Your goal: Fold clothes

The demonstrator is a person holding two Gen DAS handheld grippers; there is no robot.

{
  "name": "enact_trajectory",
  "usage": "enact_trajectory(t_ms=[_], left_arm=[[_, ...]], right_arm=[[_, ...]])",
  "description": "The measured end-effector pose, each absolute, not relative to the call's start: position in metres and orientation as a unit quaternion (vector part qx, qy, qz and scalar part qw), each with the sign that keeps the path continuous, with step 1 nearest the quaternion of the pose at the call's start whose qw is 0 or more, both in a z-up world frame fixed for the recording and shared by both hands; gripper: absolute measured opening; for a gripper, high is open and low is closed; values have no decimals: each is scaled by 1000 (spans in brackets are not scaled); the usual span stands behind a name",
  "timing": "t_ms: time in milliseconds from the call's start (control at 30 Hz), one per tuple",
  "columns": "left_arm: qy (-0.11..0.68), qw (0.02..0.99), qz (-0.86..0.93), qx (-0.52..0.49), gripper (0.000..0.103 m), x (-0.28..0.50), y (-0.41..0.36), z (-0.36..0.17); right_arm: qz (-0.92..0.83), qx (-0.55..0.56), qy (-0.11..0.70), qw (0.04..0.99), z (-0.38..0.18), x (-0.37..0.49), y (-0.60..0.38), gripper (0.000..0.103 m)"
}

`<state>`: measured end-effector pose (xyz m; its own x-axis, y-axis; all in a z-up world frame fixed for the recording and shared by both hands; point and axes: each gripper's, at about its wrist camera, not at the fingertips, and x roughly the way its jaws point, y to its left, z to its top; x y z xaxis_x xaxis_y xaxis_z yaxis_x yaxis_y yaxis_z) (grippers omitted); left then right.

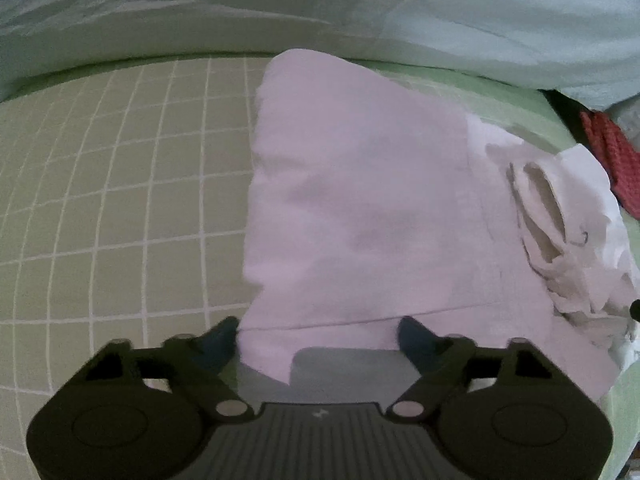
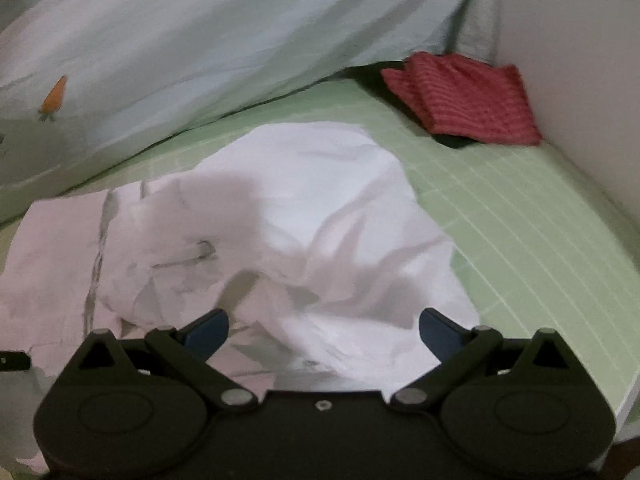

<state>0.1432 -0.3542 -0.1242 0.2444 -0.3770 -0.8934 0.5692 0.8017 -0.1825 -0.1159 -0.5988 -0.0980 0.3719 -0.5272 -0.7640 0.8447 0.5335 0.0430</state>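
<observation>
A pale pink garment (image 1: pixel 360 200) lies flat on the green checked bed sheet (image 1: pixel 120 184), its near hem towards me. My left gripper (image 1: pixel 318 334) hangs low over that hem with its jaws wide. The left fingertip sits at the hem's left corner and the right fingertip over the cloth, with no visible pinch. A crumpled white garment (image 2: pixel 320 208) lies to the right, overlapping the pink garment (image 2: pixel 52 248). Over its near edge my right gripper (image 2: pixel 322 330) stands open, the rumpled cloth below and between the fingers but not clamped.
A pale green quilt (image 2: pixel 200 40) with carrot prints is bunched along the back of the bed. A folded red cloth (image 2: pixel 468 96) lies on something dark in the far right corner, beside a white wall (image 2: pixel 580 80). The bed's edge runs at the right (image 2: pixel 624 380).
</observation>
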Motion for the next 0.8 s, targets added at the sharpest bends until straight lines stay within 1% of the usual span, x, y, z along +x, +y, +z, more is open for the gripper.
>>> enact_trajectory(t_ms=[67,100,167,200,267,367,467,567,700,800], left_arm=[[540,783,-299,77,64,145,-351,-122],[542,784,-295,68,61,147,-350,-122],[545,787,-286,43,43,148,-346,-120],[545,789,-282,36,39,147,-346,-118],[542,793,-277,23,23,143,-345,-112],[536,801,-268,-17,11,135,-344,-98],[511,807,-283,-82,9,121,-343,-73],[487,804,-312,-138,8,103,-353,-43],[459,800,-359,-145,8,71,-396,-12],[450,789,-391,-147,8,48,-434,-3]], right_arm=[[-436,236,350,795,-100,-124,-603,103],[-438,242,347,793,-101,-128,-606,103],[-440,248,344,792,-104,-133,-611,103],[-438,247,343,793,-105,-136,-613,103],[-436,244,340,797,-104,-143,-618,103],[-430,248,332,802,-104,-157,-628,103],[-421,255,327,807,-103,-173,-639,103],[-412,235,324,818,-96,-187,-647,103],[-403,251,307,824,-90,-210,-663,103],[-401,258,305,825,-88,-226,-677,103]])
